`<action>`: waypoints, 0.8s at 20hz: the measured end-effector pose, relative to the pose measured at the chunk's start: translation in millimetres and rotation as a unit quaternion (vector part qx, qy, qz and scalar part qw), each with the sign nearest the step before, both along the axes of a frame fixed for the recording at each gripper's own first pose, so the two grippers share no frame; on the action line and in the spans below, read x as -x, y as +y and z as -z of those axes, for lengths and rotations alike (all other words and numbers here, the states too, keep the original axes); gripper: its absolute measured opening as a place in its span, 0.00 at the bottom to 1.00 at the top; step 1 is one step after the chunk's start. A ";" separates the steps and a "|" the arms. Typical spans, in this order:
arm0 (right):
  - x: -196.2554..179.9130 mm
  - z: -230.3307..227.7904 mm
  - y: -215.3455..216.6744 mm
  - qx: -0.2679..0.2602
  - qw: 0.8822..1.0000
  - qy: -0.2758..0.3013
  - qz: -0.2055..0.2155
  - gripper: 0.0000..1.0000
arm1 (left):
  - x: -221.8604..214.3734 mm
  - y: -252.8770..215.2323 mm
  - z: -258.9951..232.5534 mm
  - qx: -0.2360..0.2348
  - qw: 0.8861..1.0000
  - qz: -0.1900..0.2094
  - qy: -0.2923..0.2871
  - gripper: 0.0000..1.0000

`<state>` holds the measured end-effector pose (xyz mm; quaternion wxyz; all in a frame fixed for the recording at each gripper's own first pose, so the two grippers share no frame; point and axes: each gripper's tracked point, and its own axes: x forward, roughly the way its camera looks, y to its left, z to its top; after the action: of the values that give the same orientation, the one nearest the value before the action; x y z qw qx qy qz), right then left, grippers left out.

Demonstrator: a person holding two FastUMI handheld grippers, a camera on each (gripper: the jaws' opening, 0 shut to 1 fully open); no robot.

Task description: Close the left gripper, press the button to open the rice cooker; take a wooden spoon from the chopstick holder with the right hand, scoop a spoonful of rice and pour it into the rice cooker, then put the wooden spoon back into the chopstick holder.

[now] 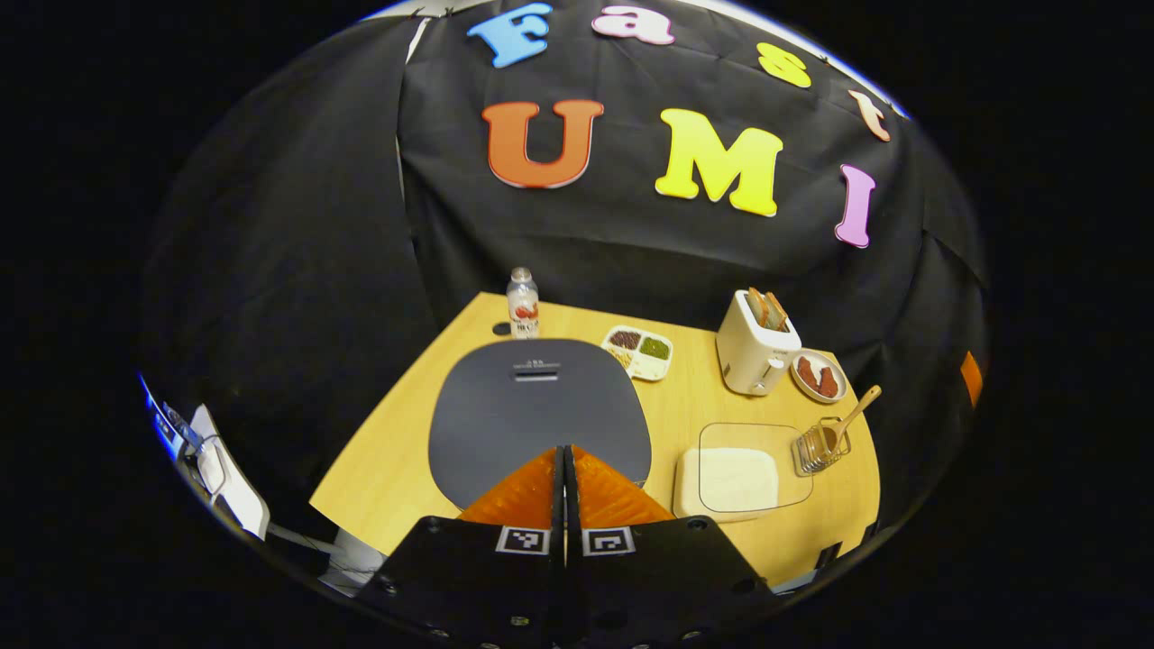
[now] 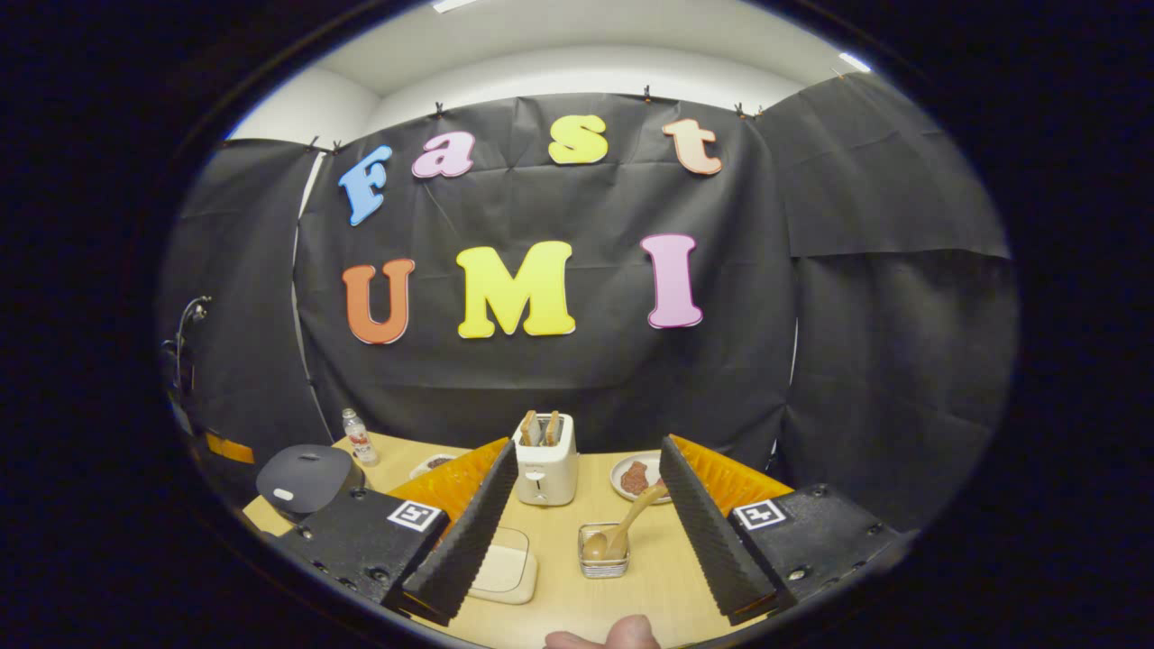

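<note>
The dark grey rice cooker (image 1: 539,407) sits with its lid down in the middle of the left gripper view, its button (image 1: 535,371) near the far edge. My left gripper (image 1: 565,458) hovers above the lid's near side, its orange fingers pressed together with nothing between them. A wooden spoon (image 1: 845,424) leans in the wire chopstick holder (image 1: 816,448) to the right, beside a lidded box of white rice (image 1: 737,478). In the right gripper view my right gripper (image 2: 586,500) stands open, with the spoon (image 2: 622,532) and holder (image 2: 603,561) ahead between its fingers. The rice cooker (image 2: 305,476) lies far left.
A white toaster (image 1: 755,347) with toast, a plate of red food (image 1: 819,375), a divided dish of beans (image 1: 638,350) and a small bottle (image 1: 522,305) line the back of the wooden table (image 1: 388,460). A fingertip (image 2: 622,634) shows at the bottom of the right gripper view.
</note>
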<state>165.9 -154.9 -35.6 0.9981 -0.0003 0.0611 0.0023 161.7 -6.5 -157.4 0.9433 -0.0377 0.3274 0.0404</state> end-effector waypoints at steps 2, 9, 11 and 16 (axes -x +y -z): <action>-6.8 4.0 -5.0 0.001 1.000 0.006 0.001 0.94 | -4.0 8.2 14.9 0.021 0.999 -0.011 0.024 0.00; -17.8 11.9 -23.4 0.006 1.000 0.016 0.012 1.00 | -10.8 25.9 53.5 0.057 0.995 -0.039 0.068 0.00; -19.4 12.7 -26.9 0.009 1.000 0.016 0.016 0.95 | -7.6 26.9 60.2 0.058 0.995 -0.040 0.074 0.00; -21.6 28.0 -29.8 -0.006 0.999 0.033 0.023 1.00 | -4.3 29.5 69.9 0.023 0.995 -0.055 0.086 0.01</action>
<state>187.5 -184.7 -63.7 0.9953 0.0070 0.0942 -0.0202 166.0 23.0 -227.2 0.9069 -0.0737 0.4056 0.0874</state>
